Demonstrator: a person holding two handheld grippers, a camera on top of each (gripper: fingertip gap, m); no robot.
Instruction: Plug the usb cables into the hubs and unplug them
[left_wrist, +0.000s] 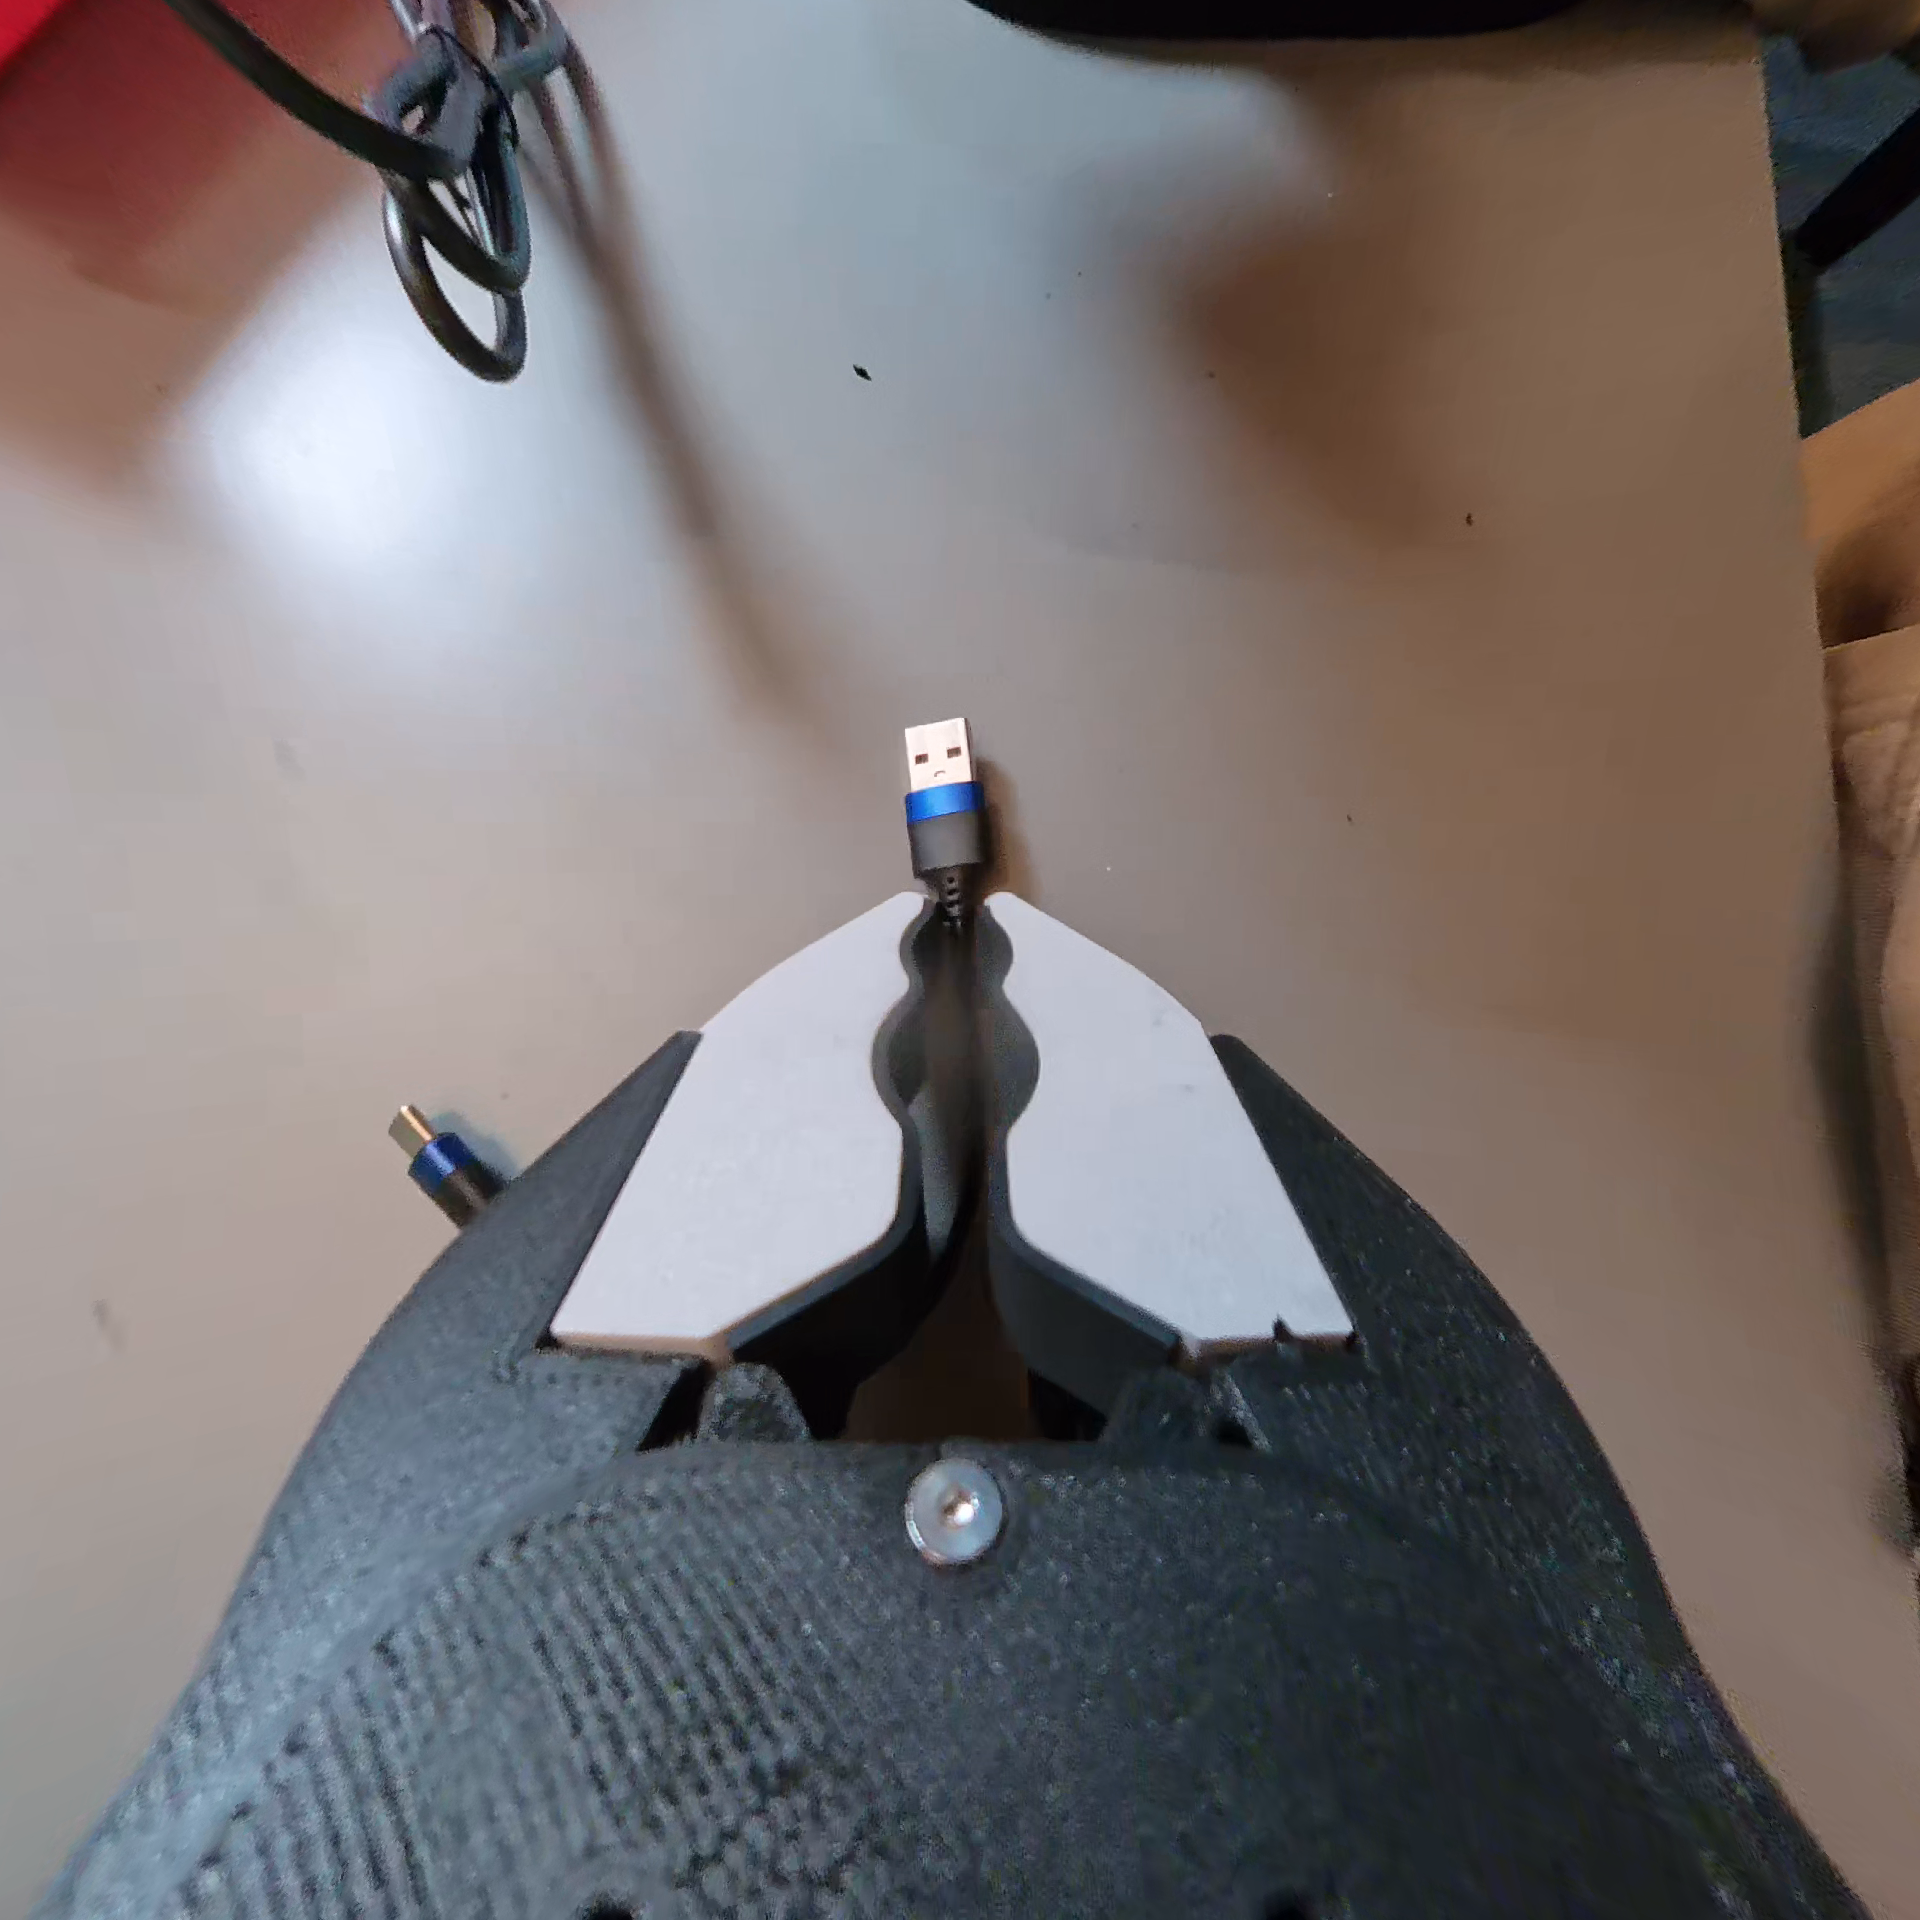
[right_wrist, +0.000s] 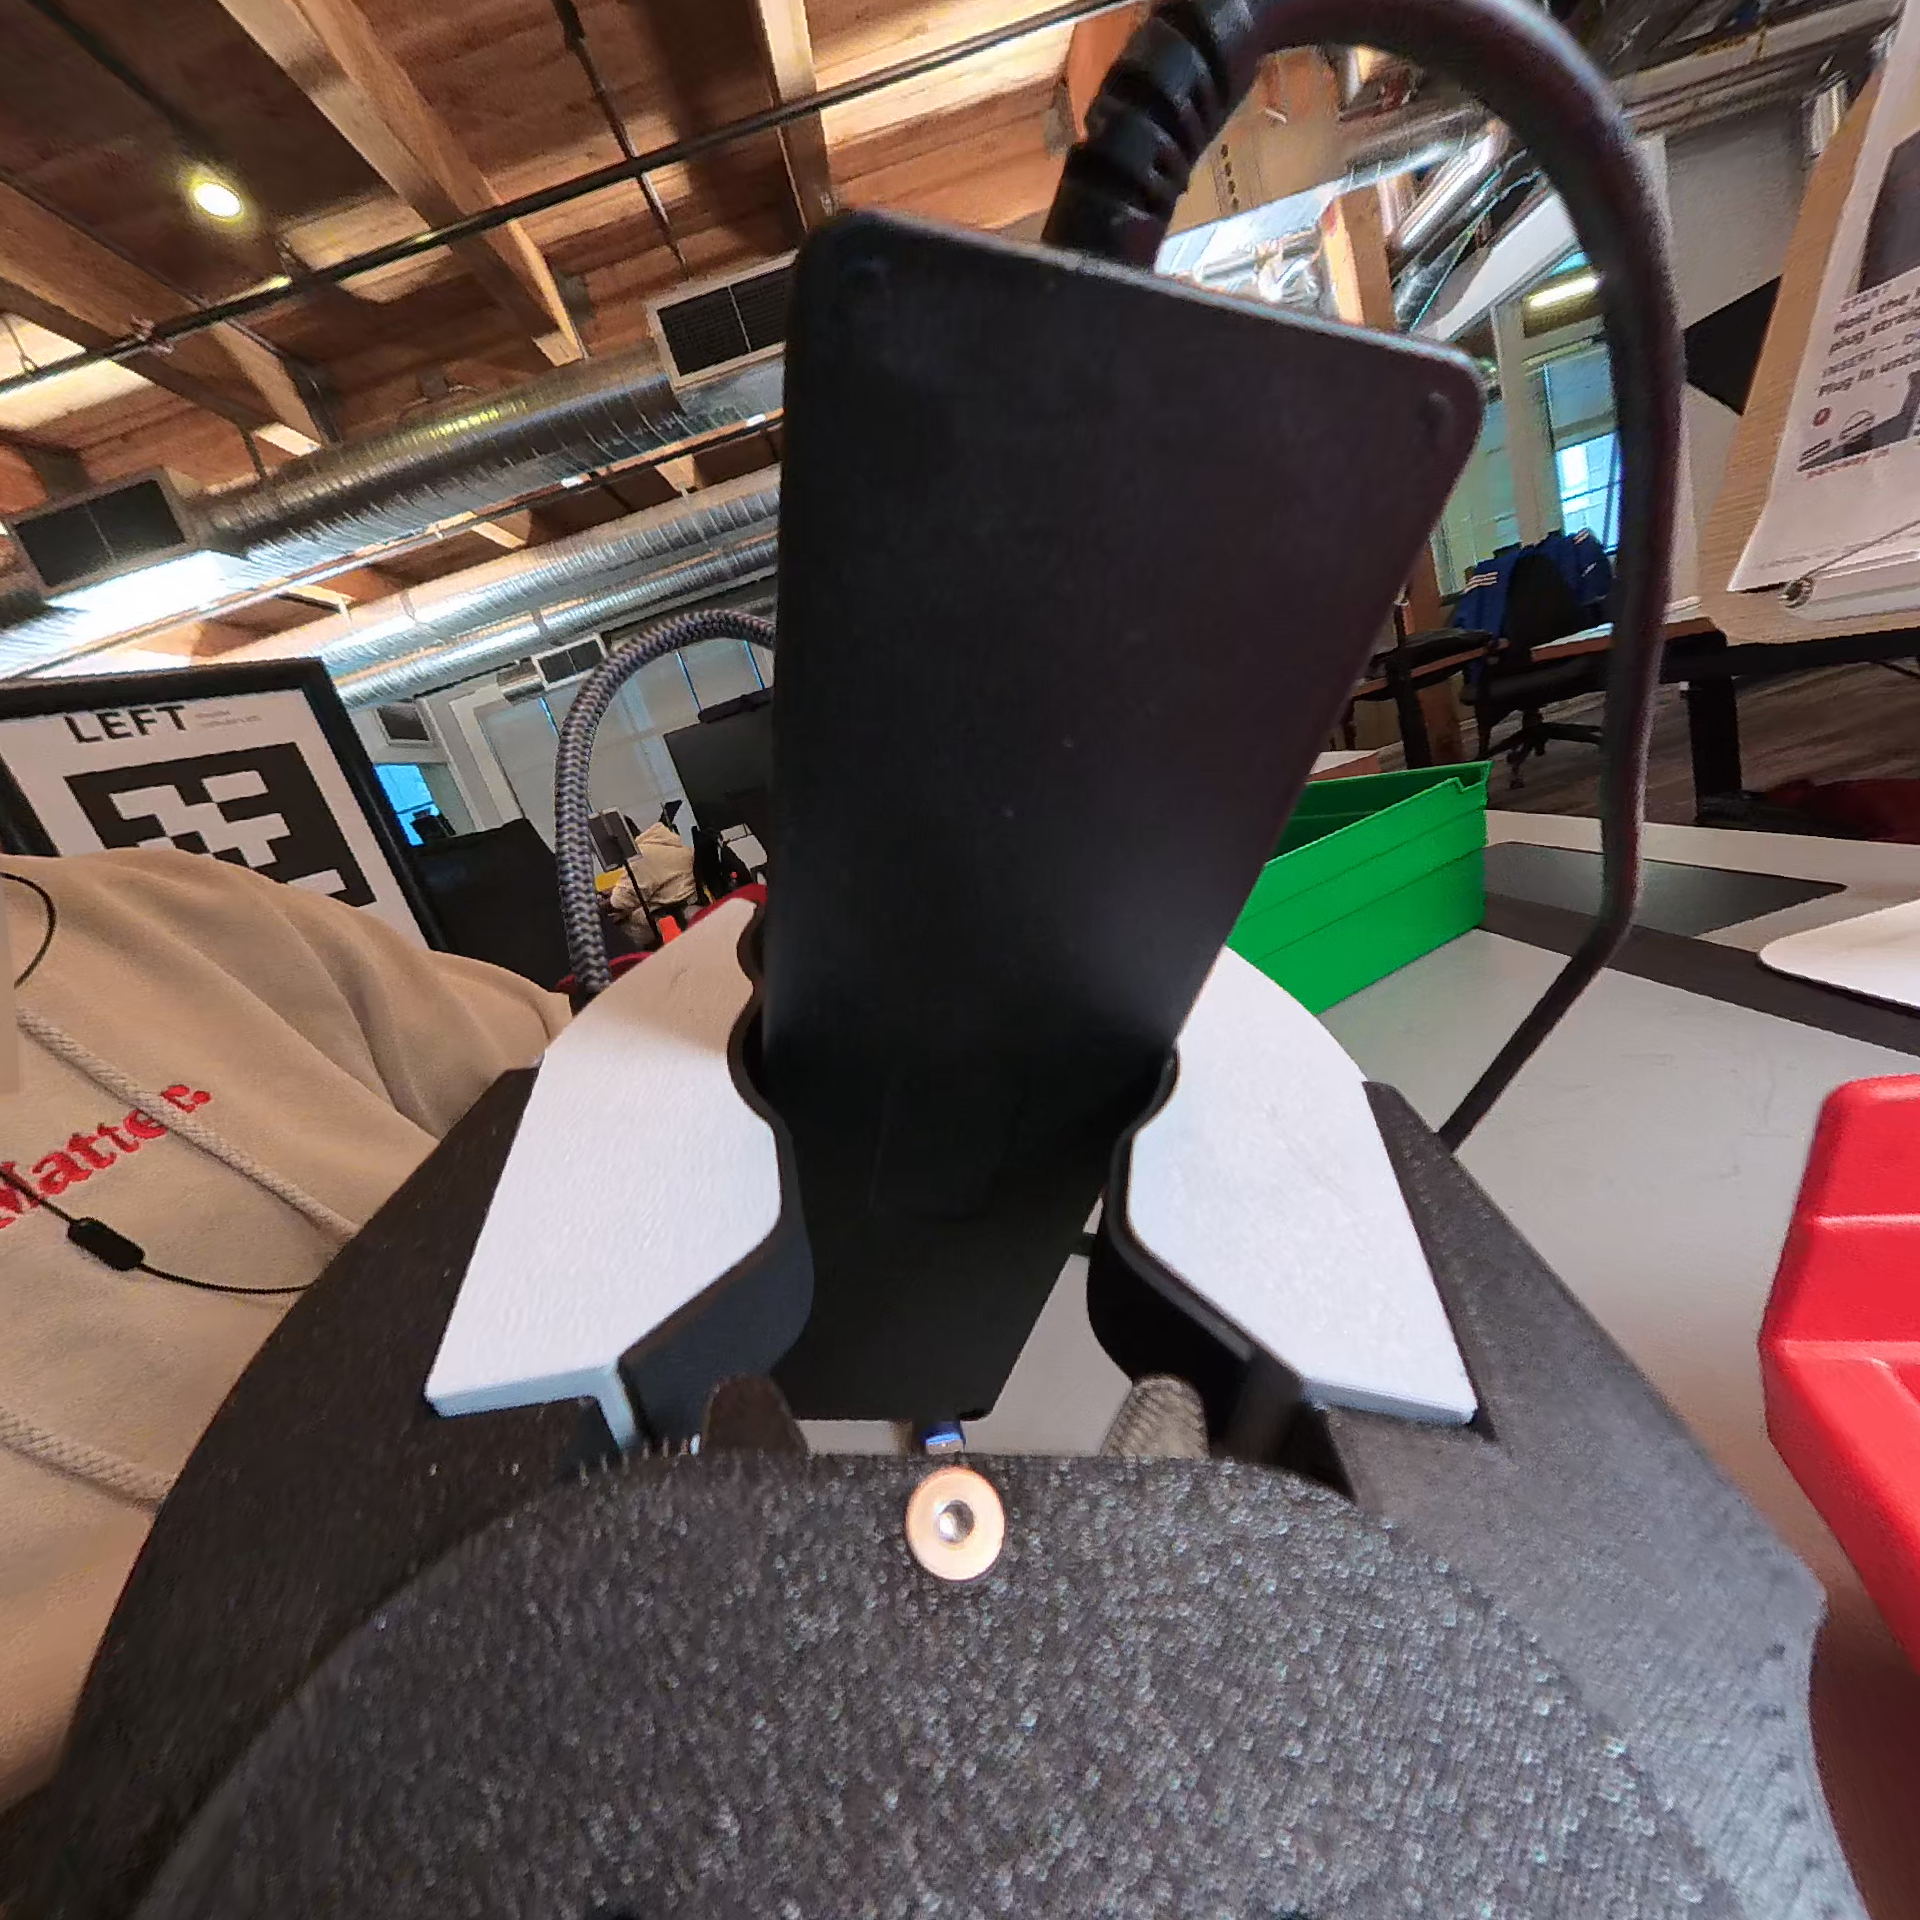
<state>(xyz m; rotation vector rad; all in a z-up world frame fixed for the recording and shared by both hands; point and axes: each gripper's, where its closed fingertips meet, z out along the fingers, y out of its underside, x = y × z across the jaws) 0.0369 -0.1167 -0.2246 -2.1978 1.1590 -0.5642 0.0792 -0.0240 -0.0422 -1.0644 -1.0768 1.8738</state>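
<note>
In the left wrist view my left gripper (left_wrist: 954, 906) is shut on a USB cable just behind its plug. The USB-A plug (left_wrist: 942, 792), silver with a blue ring and black sleeve, sticks forward past the fingertips above the beige table (left_wrist: 1351, 727). The cable's other small plug (left_wrist: 442, 1162) pokes out at the gripper's left side. In the right wrist view my right gripper (right_wrist: 961, 1008) is shut on a flat black hub (right_wrist: 1039, 727), held tilted up toward the ceiling. The hub's black cable (right_wrist: 1631, 623) loops from its top down to the right. A small blue-lit spot (right_wrist: 943, 1439) shows at the hub's lower end.
A coiled black cable bundle (left_wrist: 468, 239) lies at the table's far left, near a red object (left_wrist: 94, 114). In the right wrist view a green bin (right_wrist: 1371, 883) and a red bin (right_wrist: 1849, 1351) stand on the table, a person's beige hoodie (right_wrist: 156, 1195) is at left, and a braided cable (right_wrist: 592, 790) arches behind.
</note>
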